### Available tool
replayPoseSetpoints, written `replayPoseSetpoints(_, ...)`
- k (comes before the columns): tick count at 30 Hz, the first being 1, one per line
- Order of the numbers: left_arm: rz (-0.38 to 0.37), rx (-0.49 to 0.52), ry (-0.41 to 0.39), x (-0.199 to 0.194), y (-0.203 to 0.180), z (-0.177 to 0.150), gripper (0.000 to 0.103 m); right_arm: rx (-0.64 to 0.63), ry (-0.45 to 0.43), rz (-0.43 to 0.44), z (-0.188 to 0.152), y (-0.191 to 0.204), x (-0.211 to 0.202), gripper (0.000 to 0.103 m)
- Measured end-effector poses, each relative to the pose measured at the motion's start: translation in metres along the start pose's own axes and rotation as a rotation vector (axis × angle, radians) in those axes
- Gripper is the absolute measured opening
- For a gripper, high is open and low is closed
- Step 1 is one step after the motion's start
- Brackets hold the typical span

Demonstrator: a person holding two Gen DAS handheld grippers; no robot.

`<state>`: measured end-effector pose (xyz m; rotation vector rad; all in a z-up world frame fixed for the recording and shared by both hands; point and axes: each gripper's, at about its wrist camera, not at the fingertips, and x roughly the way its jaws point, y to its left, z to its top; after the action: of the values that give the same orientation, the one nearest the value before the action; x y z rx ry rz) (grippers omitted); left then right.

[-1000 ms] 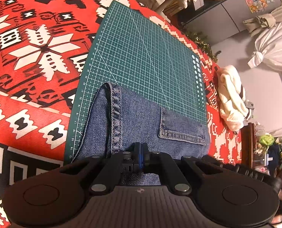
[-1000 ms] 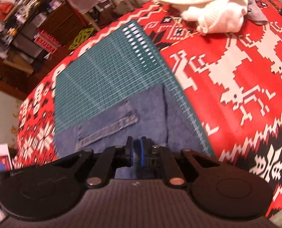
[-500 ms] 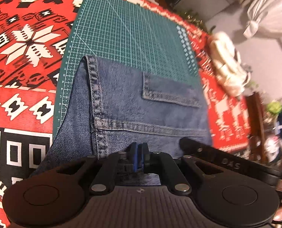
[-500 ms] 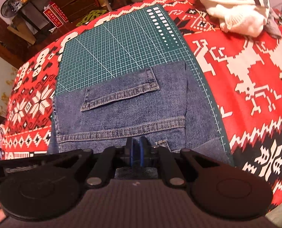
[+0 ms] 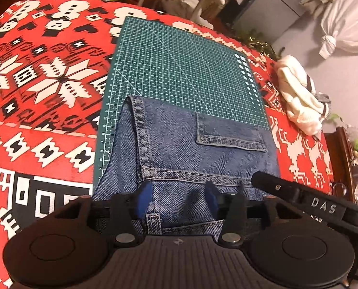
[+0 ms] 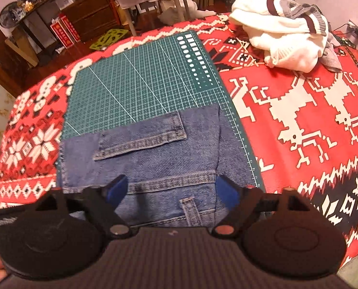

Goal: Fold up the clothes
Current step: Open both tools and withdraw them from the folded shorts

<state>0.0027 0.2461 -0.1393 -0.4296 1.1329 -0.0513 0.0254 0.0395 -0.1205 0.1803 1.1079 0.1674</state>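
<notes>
Right now the jeans [image 5: 191, 159] lie folded into a thick, squarish denim slab on the near half of the green cutting mat [image 5: 179, 67], waistband end towards both tools, a back pocket facing up at the far fold. Both grippers hover at that near edge with their blue-tipped fingers spread wide and nothing between them: the left gripper [image 5: 177, 198] over a belt loop, the right gripper [image 6: 173, 190] likewise, side by side. The bundle's long axis seems to run across the mat, left to right. The denim looks stiff, heavily stitched. A crumpled white sweater [image 6: 282, 36] sits well apart on the red patterned blanket [image 6: 299, 110].
</notes>
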Motion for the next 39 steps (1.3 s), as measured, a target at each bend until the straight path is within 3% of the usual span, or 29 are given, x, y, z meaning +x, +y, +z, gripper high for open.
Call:
replayPoseSetpoints(4,0.102,0.026,0.007,0.01,-0.002,-0.002,0.064,-0.055,0.016,-0.033,-0.004,0.007,0.012,0.092)
replayPoseSetpoints(11,0.118,0.066,0.015,0.015,-0.004,-0.004,0.071,-0.088,0.044,-0.095,-0.011,0.012,0.031,0.102)
replayPoseSetpoints(16,0.084,0.067,0.027,0.017,-0.003,-0.004,0.085,-0.079,0.047,-0.091,-0.012,0.007,0.034,0.102)
replayPoseSetpoints(18,0.057,0.065,0.041,0.02,-0.002,-0.003,0.1,-0.084,0.043,-0.092,-0.013,0.006,0.035,0.103)
replayPoseSetpoints(19,0.043,0.061,0.05,0.021,-0.001,-0.002,0.103,-0.089,0.041,-0.093,-0.014,0.007,0.035,0.103)
replayPoseSetpoints(24,0.046,0.067,0.05,0.022,-0.003,-0.003,0.103,-0.084,0.026,-0.093,-0.016,0.006,0.035,0.103)
replayPoseSetpoints(30,0.042,0.052,-0.016,0.021,-0.002,-0.01,0.103,-0.088,-0.022,-0.092,-0.021,0.005,0.034,0.103)
replayPoseSetpoints(39,0.037,0.119,-0.018,0.021,-0.003,-0.013,0.103,-0.116,-0.092,-0.078,-0.031,0.003,0.031,0.103)
